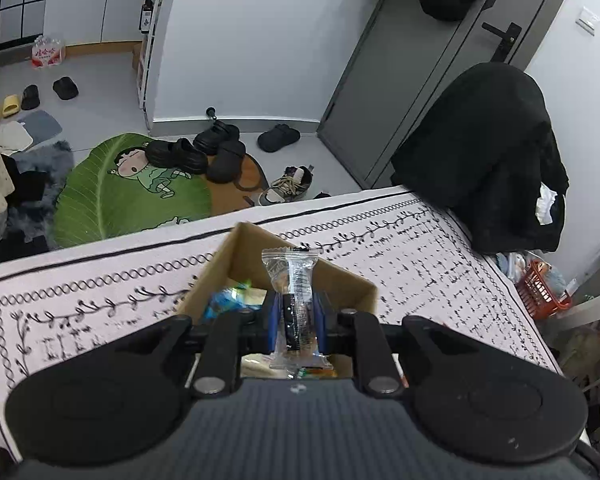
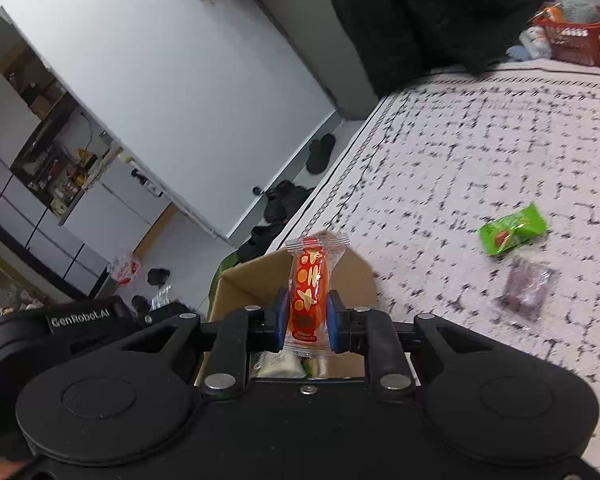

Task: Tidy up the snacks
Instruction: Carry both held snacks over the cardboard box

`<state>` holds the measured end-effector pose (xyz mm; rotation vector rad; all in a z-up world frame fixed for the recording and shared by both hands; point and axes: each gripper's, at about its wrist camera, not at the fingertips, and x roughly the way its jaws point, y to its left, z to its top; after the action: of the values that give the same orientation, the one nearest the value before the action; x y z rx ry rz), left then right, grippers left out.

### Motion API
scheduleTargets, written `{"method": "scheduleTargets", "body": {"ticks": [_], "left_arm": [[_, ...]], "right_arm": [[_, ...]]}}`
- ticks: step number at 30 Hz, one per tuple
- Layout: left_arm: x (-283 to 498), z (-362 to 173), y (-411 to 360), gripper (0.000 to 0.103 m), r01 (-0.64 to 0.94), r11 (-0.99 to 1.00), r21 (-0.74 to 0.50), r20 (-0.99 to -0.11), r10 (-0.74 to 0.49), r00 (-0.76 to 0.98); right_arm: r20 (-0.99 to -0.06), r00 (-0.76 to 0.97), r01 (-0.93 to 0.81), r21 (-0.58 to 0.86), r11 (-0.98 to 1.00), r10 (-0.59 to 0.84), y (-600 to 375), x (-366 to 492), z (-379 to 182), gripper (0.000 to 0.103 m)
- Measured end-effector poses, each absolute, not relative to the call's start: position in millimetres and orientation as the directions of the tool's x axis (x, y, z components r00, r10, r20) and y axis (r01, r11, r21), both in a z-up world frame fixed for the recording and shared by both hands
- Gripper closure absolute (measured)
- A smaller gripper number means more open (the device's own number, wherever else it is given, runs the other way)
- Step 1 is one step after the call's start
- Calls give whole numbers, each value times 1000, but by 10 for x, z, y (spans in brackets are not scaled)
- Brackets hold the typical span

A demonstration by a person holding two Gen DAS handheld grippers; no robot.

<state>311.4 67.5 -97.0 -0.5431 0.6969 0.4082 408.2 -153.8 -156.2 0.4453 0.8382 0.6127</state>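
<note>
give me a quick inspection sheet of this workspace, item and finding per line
surface: patterned tablecloth, pale with black print
job's things: cardboard box on the cloth, open, wrapped snacks inside; green snack pack and purple snack pack loose on the cloth, apart from the box
clutter: nothing seen on the cloth besides the snacks
grippers: left gripper shut on a clear-wrapped snack above the box; right gripper shut on an orange snack above the box
cables: nothing seen
surroundings: black garment draped beyond the table, red basket, shoes on a green leaf mat, grey door
</note>
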Motion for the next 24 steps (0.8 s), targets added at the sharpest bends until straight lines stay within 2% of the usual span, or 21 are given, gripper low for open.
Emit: {"method": "scheduleTargets", "body": {"ticks": [8,18,24], "left_arm": [[3128,-972,932,86,-483,821,-305,-710,142,690],[3177,-1317,1161,85,-495,803,-332,-749,94,656],[3216,-1400,1180,82,-487,817,-308,-767,90,635]], "right_arm": [[-554,502,-330,588,739,665,-1340,4068,-1636,83],[-556,524,-328,566,756,644,-1217,4118,-1681,83],[-571,524,-322,554,768,632,-1138,4162,-1722,83]]}}
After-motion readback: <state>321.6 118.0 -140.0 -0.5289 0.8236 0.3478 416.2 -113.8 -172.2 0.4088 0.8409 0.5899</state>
